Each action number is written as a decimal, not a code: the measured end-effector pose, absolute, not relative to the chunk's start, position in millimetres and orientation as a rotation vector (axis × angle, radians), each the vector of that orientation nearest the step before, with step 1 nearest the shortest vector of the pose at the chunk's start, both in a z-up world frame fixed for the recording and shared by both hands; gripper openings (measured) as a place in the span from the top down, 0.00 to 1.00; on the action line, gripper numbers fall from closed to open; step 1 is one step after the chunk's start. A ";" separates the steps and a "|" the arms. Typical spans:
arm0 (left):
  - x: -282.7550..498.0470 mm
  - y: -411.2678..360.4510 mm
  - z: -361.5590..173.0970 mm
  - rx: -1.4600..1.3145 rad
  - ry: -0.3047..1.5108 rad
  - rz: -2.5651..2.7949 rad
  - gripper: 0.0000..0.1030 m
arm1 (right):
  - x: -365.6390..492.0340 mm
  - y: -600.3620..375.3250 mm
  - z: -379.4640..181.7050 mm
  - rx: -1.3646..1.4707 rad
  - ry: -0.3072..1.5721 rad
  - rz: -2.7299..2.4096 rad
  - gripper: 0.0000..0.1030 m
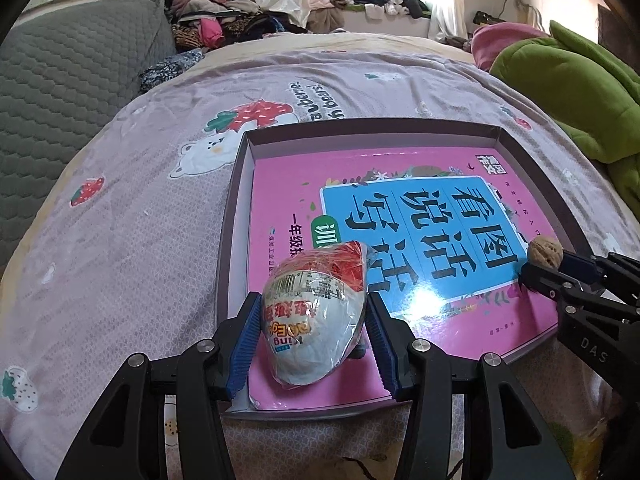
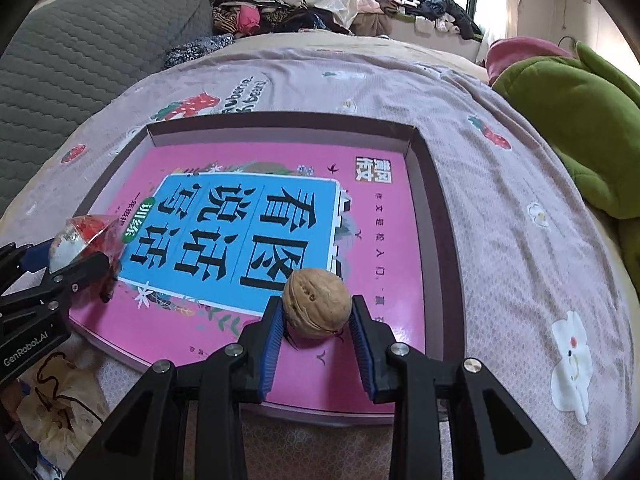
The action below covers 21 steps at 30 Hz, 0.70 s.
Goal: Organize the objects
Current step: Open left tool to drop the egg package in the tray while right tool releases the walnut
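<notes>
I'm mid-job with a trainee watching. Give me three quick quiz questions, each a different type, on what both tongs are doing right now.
1. True or false: the left tongs hold a walnut.
2. Multiple choice: the walnut sits between the pads of the right tongs above A) the bedsheet, B) the pink book in the shallow box, C) the green blanket.
3. Fill in: the wrapped egg-shaped snack has a ____ top end.

Key: 1 false, they hold the wrapped snack; 2 B; 3 red.
</notes>
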<state>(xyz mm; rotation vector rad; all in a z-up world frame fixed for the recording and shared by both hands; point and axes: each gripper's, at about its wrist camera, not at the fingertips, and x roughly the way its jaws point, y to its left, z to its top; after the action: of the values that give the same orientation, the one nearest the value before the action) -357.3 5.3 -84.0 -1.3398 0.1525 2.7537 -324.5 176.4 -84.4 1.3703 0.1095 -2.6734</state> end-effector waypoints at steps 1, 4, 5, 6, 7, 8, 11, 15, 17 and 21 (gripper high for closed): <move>-357.5 5.3 -84.2 -1.340 0.151 2.752 0.48 | -325.2 176.7 -85.4 1.377 0.108 -2.673 0.67; -357.8 5.5 -84.2 -1.341 0.159 2.751 0.44 | -325.8 176.8 -87.2 1.387 0.107 -2.671 0.67; -357.6 5.8 -83.7 -1.337 0.159 2.748 0.42 | -326.1 176.7 -88.0 1.391 0.106 -2.670 0.67; -357.2 6.0 -83.0 -1.333 0.154 2.745 0.42 | -326.3 176.6 -89.1 1.395 0.107 -2.667 0.67; -356.3 6.4 -81.7 -1.325 0.151 2.742 0.42 | -326.0 176.5 -89.2 1.396 0.106 -2.666 0.66; -355.7 6.7 -80.6 -1.320 0.147 2.743 0.42 | -325.8 176.4 -89.9 1.397 0.106 -2.665 0.66; -353.6 7.7 -78.9 -1.313 0.161 2.755 0.42 | -325.6 176.7 -88.6 1.398 0.095 -2.662 0.63; -351.6 7.2 -75.0 -1.294 0.177 2.778 0.40 | -325.9 178.1 -87.4 1.397 0.081 -2.658 0.58; -350.5 5.3 -72.6 -1.287 0.152 2.768 0.33 | -325.6 178.4 -85.9 1.398 0.084 -2.662 0.58; -347.3 2.9 -67.0 -1.276 0.133 2.768 0.32 | -323.2 180.6 -79.6 1.380 0.071 -2.673 0.57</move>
<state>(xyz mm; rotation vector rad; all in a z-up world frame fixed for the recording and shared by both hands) -347.3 2.9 -67.0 -1.2763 0.1327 2.7683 -323.2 180.6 -79.6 1.3801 0.0713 -2.6729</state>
